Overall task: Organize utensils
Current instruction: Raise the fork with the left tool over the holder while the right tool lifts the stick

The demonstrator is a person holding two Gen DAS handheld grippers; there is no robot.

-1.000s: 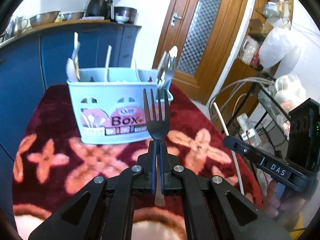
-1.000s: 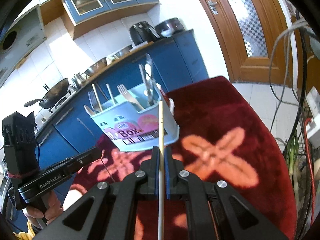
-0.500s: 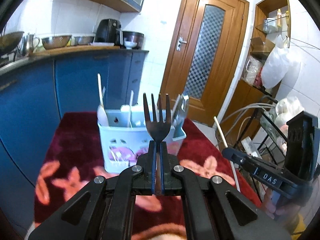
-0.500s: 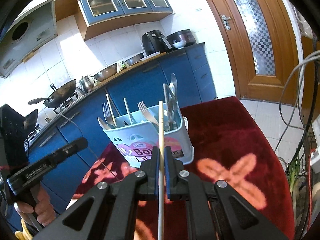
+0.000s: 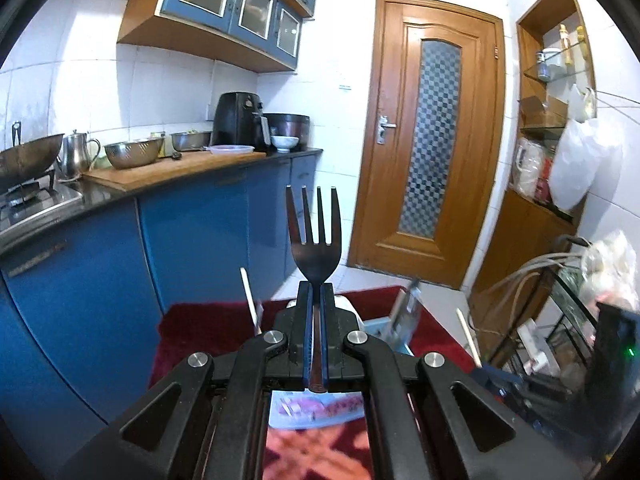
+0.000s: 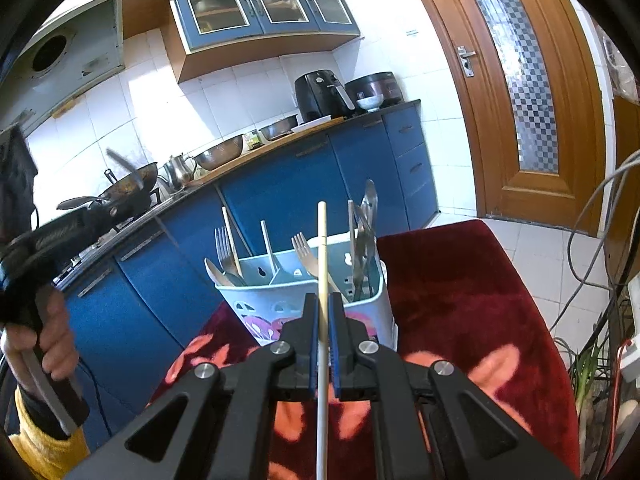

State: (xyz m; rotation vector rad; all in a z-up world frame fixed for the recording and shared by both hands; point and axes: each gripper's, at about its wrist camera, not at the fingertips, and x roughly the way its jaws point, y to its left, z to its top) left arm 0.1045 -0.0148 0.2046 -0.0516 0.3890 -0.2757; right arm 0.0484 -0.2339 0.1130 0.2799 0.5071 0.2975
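Note:
My left gripper [image 5: 316, 292] is shut on a dark metal fork [image 5: 315, 236], tines pointing up, held above the pale blue utensil box [image 5: 320, 410], which shows mostly hidden below the fingers. My right gripper [image 6: 324, 304] is shut on a pale chopstick [image 6: 322, 248] that stands upright in front of the box [image 6: 372, 312]. The box stands on the red flowered cloth [image 6: 460, 292] and holds forks, spoons, chopsticks and knives in separate compartments. The left gripper's handle [image 6: 60, 236] shows at the left of the right wrist view, raised.
Blue kitchen cabinets [image 5: 200, 240] with a counter of bowls, kettle and air fryer [image 5: 238, 120] stand behind the table. A wooden door [image 5: 428, 140] is at the back right. Wire racks and cables [image 5: 560, 300] are right of the table.
My left gripper has lifted and tilted up with the fork, so the box dropped under its fingers. My right gripper has risen slightly and moved nearer the box with the chopstick.

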